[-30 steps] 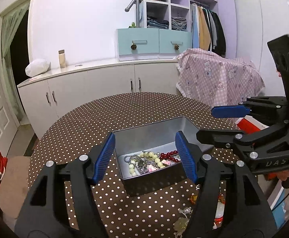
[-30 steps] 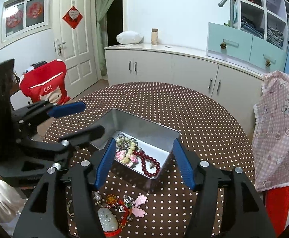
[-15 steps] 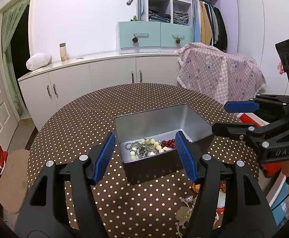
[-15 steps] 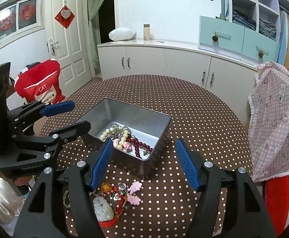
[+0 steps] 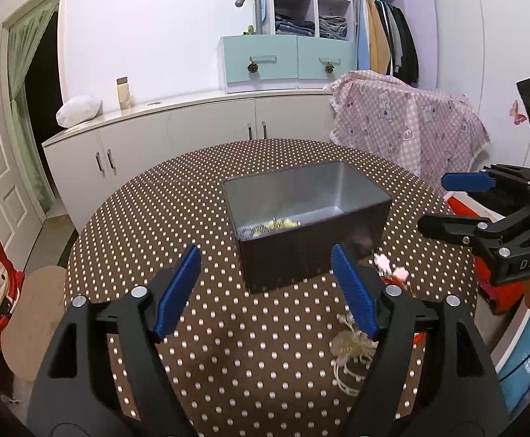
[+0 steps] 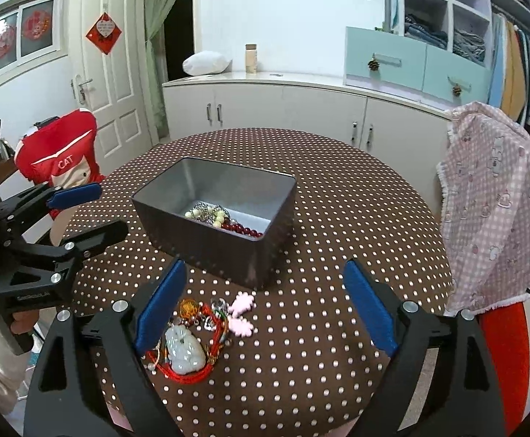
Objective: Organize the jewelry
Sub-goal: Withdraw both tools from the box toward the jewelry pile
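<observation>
A grey metal box (image 5: 312, 247) (image 6: 206, 251) stands in the middle of the dotted round table, holding pearl and dark red bead strands (image 6: 225, 220). Loose jewelry lies in front of it: a jade pendant on red cord (image 6: 185, 349), pink flower pieces (image 6: 241, 315) and a pale tassel (image 5: 352, 344). My left gripper (image 5: 267, 287) hovers before the box, its jaws opening with nothing between them. My right gripper (image 6: 263, 304) hangs over the loose pile, jaws opening, empty. Each gripper shows at the other view's edge, the right gripper (image 5: 458, 204) and the left gripper (image 6: 86, 211).
White cabinets (image 6: 301, 109) run behind the table (image 6: 337, 218). A chair draped in pink checked cloth (image 6: 498, 218) stands at the right, a red "CAT" chair cover (image 6: 61, 149) at the left. A person's hand (image 6: 19, 324) holds the left tool.
Both grippers pulled back from the box toward the table's near side and widened their jaws. The box now sits farther ahead, and the loose jewelry pile shows more fully.
</observation>
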Action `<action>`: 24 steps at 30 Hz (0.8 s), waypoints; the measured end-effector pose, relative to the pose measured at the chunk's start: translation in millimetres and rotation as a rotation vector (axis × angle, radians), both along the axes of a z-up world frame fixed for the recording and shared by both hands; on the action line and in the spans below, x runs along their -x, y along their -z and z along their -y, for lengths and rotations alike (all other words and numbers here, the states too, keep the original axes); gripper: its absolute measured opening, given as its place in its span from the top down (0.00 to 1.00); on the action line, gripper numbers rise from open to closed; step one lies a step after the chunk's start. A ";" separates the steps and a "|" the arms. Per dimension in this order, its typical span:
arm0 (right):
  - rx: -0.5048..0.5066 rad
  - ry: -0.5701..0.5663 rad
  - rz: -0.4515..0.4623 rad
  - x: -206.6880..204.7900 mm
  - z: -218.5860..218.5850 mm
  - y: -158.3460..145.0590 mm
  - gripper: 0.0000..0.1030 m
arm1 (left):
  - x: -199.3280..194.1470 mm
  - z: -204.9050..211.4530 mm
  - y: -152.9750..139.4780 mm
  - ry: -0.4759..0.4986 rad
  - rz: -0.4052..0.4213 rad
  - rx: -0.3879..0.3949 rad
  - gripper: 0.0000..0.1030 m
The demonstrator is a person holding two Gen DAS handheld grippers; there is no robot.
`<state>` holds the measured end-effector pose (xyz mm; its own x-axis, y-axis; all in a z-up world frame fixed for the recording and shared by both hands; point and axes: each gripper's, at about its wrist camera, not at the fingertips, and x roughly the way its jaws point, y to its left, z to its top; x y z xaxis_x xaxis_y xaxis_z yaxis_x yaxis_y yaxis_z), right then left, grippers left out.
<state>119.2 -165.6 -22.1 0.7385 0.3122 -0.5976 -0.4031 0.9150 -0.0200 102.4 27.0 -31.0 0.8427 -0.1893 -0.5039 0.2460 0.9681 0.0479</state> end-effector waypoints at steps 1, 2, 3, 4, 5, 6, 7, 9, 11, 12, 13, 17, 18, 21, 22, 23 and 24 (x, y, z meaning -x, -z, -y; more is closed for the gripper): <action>0.004 0.017 0.014 4.6 -0.4 1.4 0.17 | 1.9 -0.8 1.6 -0.001 -0.003 0.002 0.26; 0.001 0.021 0.026 8.4 -0.7 2.4 0.15 | 4.1 -1.1 3.8 -0.003 -0.010 0.006 0.25; -0.004 0.021 0.043 13.6 -1.2 3.9 0.14 | 5.7 -1.1 5.9 -0.003 -0.017 0.011 0.24; -0.006 0.021 0.057 17.7 -1.9 5.1 0.10 | 6.8 -1.4 7.9 0.000 -0.022 0.017 0.23; -0.007 0.019 0.069 19.9 -2.6 5.6 0.09 | 8.7 -1.1 9.9 0.004 -0.028 0.023 0.23; -0.011 0.011 0.095 26.2 -3.6 7.2 0.09 | 10.6 -1.0 11.8 0.007 -0.033 0.028 0.22; -0.012 0.005 0.115 31.2 -4.5 8.8 0.09 | 12.6 -0.5 13.8 0.009 -0.036 0.032 0.22; -0.008 -0.013 0.162 40.3 -8.1 11.7 0.09 | 16.7 1.4 17.8 0.017 -0.041 0.038 0.19; 0.000 -0.014 0.194 45.2 -10.9 14.6 0.09 | 21.8 3.8 22.7 0.028 -0.047 0.046 0.19; 0.002 -0.011 0.211 48.2 -11.1 16.4 0.09 | 23.9 4.9 24.3 0.033 -0.047 0.049 0.18; 0.001 -0.005 0.235 52.1 -11.4 19.0 0.09 | 26.9 6.9 26.5 0.044 -0.045 0.051 0.18; -0.020 0.011 0.293 62.8 -9.9 28.1 0.09 | 37.1 13.6 35.1 0.044 -0.026 0.045 0.18; -0.028 0.017 0.302 65.1 -8.4 30.7 0.09 | 38.6 13.8 37.3 0.043 -0.023 0.049 0.18; -0.057 0.039 0.325 70.8 -3.6 35.2 0.09 | 42.0 13.1 41.4 0.060 -0.018 0.071 0.18; -0.066 0.050 0.330 71.9 -1.3 37.1 0.08 | 42.6 13.4 42.7 0.068 -0.016 0.083 0.18; -0.071 0.063 0.333 73.1 1.1 38.7 0.08 | 42.6 14.4 44.0 0.072 -0.018 0.087 0.18; -0.078 0.075 0.337 73.7 3.0 39.7 0.08 | 42.3 16.1 45.4 0.078 -0.021 0.087 0.18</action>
<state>45.5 -168.7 -61.8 0.9127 0.2847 -0.2931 -0.3171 0.9459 -0.0689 60.1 10.9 -76.3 0.8134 -0.2973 -0.5000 0.3207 0.9463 -0.0410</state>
